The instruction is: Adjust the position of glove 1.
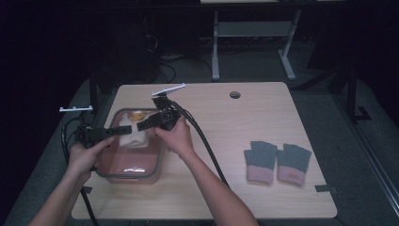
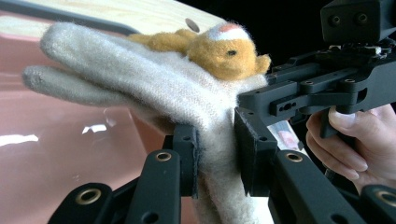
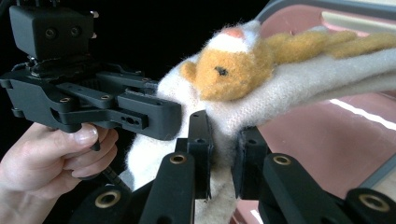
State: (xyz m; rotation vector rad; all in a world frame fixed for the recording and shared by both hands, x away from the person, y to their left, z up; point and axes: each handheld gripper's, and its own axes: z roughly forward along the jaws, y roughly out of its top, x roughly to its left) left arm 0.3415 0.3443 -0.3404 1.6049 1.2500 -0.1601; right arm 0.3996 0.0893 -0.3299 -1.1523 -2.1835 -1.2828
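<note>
A cream knitted glove (image 1: 131,135) with an orange plush animal (image 1: 137,115) sewn on it hangs over a pinkish-brown bin (image 1: 136,176) with a grey rim. My left gripper (image 1: 116,131) is shut on the glove from the left and my right gripper (image 1: 143,125) is shut on it from the right. In the left gripper view, my left gripper (image 2: 217,149) pinches the glove (image 2: 154,79) near the cuff, below the animal (image 2: 224,51); the right gripper (image 2: 247,100) grips beside it. In the right gripper view, my right gripper (image 3: 223,149) clamps the glove (image 3: 299,84), with the left gripper (image 3: 154,114) alongside.
A pair of grey fingerless gloves (image 1: 277,161) with pink cuffs lies on the right of the wooden table (image 1: 226,117). A round cable hole (image 1: 235,94) sits near the table's far edge. Black cables (image 1: 202,136) trail from the right gripper across the table.
</note>
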